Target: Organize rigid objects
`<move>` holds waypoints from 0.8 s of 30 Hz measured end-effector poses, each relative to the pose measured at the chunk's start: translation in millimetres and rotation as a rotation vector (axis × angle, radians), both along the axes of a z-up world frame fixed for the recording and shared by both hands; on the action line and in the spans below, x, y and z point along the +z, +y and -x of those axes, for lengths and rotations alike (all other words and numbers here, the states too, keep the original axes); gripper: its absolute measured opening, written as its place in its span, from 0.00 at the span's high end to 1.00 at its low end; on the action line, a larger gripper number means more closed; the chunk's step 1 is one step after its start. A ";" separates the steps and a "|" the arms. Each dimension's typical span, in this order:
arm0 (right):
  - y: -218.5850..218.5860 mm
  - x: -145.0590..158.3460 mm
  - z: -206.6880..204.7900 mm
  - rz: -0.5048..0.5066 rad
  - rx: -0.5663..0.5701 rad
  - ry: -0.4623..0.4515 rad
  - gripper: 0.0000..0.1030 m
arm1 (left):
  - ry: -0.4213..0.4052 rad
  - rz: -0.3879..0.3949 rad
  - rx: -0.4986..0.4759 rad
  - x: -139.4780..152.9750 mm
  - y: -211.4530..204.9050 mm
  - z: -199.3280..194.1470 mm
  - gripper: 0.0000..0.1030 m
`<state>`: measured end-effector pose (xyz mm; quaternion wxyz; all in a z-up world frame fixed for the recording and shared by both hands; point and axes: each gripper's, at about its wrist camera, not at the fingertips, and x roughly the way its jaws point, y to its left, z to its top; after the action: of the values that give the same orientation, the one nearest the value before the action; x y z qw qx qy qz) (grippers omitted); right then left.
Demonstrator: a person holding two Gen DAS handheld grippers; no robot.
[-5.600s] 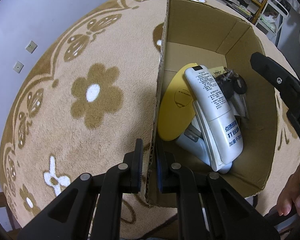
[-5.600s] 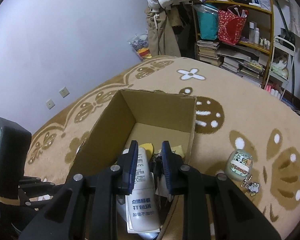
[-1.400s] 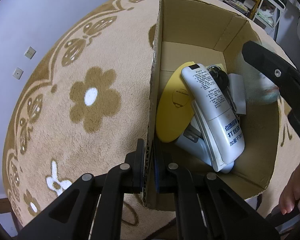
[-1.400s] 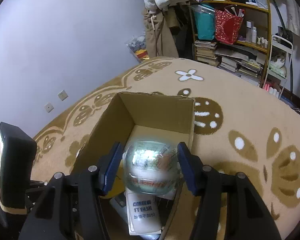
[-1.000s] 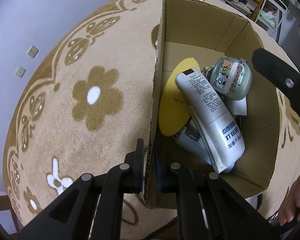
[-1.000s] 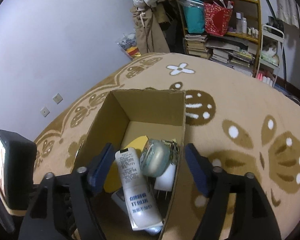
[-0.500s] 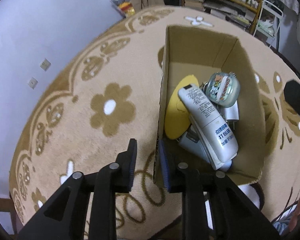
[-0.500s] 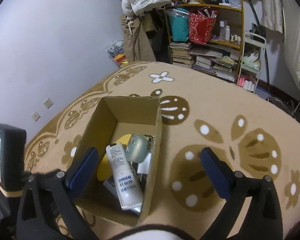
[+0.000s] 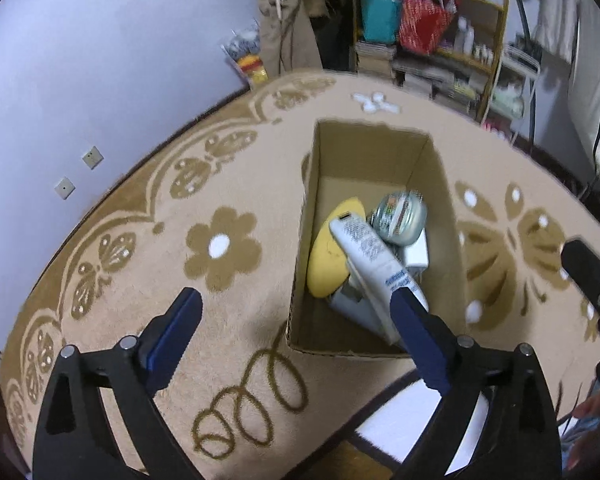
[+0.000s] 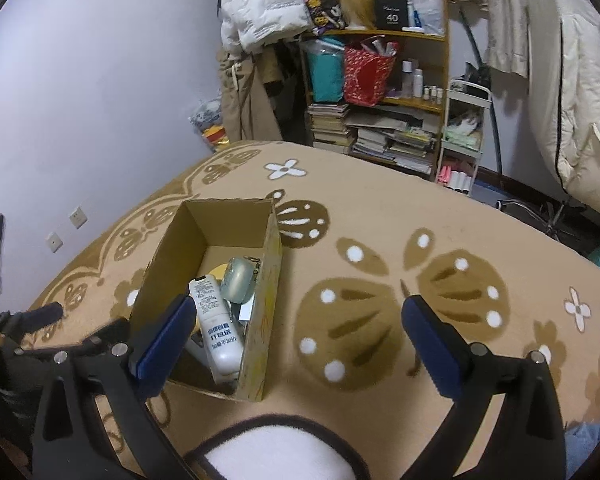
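A beige rug (image 10: 379, 216) with brown flowers and butterfly shapes covers the floor, with a pale violet wall (image 10: 100, 80) behind it and a full wooden shelf (image 10: 403, 92) w/ books, bags and small bottles at the far side. Coats and a white jacket (image 10: 260, 4) hang near the shelf.

The cardboard box (image 10: 270, 292) stands open on the rug, approx. in the middle-left of the right wrist view. Inside lie a white tube (image 10: 218, 328) with printed text, a yellow oval thing (image 9: 331, 256) under and beside it, a round pale-green case (image 10: 240, 280) w/ cartoon print resting on top near the right wall of the box, and a small white block (image 9: 415, 250) partly hidden below. In the left wrist view the picture is a bit blurred.

The left gripper (image 9: 296, 320) is above the near-left edge of the box; its jaws are opening now, spread wide, and they touch nothing. The right gripper (image 10: 296, 322) hangs above the rug and the box's right wall, jaws spread fully apart, and they grip nothing. All objs. that I can see are in the box.
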<state>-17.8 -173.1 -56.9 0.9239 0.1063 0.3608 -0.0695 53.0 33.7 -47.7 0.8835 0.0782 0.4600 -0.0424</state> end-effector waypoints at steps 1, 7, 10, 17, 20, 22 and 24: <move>-1.5 1.8 4.7 -0.005 -0.002 -0.004 0.00 | -0.019 0.010 0.003 3.7 1.6 2.8 0.03; -4.6 15.3 31.6 -0.008 -0.009 -0.050 0.00 | -0.094 0.044 -0.033 25.7 4.0 23.9 0.01; -3.5 21.4 44.7 -0.011 -0.003 -0.070 0.00 | -0.149 0.057 -0.049 36.4 3.6 40.1 0.01; -3.6 33.1 73.8 -0.015 -0.010 -0.117 0.00 | -0.188 0.055 -0.051 50.2 6.5 68.4 0.01; -4.4 34.3 84.6 -0.011 -0.018 -0.136 0.00 | -0.203 0.064 -0.043 54.1 11.1 75.9 0.01; -5.0 34.0 90.1 -0.014 -0.027 -0.149 0.00 | -0.219 0.072 -0.041 57.0 13.3 80.6 0.01; -5.1 33.0 97.8 -0.013 -0.027 -0.175 0.00 | -0.251 0.086 -0.036 58.5 15.2 86.3 0.01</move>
<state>-115.6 -178.2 -23.9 0.9502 0.1228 0.2777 -0.0700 -33.2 49.0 10.8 0.9357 0.0530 0.3421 -0.0679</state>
